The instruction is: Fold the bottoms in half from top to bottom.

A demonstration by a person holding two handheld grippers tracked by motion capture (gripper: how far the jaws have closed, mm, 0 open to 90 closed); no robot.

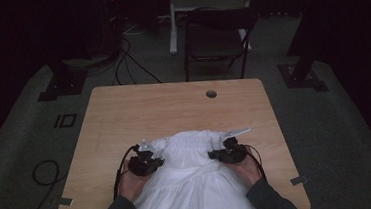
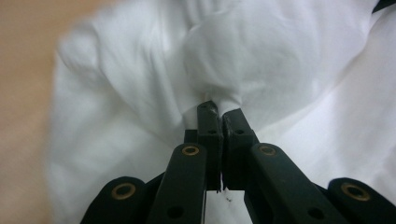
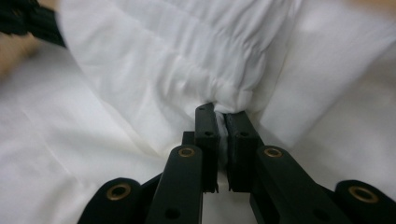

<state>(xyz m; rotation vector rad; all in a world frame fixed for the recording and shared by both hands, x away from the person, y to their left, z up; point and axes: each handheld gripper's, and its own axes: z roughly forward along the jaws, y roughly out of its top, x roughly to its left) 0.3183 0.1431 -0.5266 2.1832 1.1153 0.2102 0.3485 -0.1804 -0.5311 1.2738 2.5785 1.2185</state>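
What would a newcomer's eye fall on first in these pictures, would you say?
First, the white garment, bright against the dim room, spread over the near middle of the wooden table and running off its near edge. Next, the left tongs and right tongs, each shut on a pinch of the cloth at either side of its gathered top. Beyond the table stands a dark folding chair.
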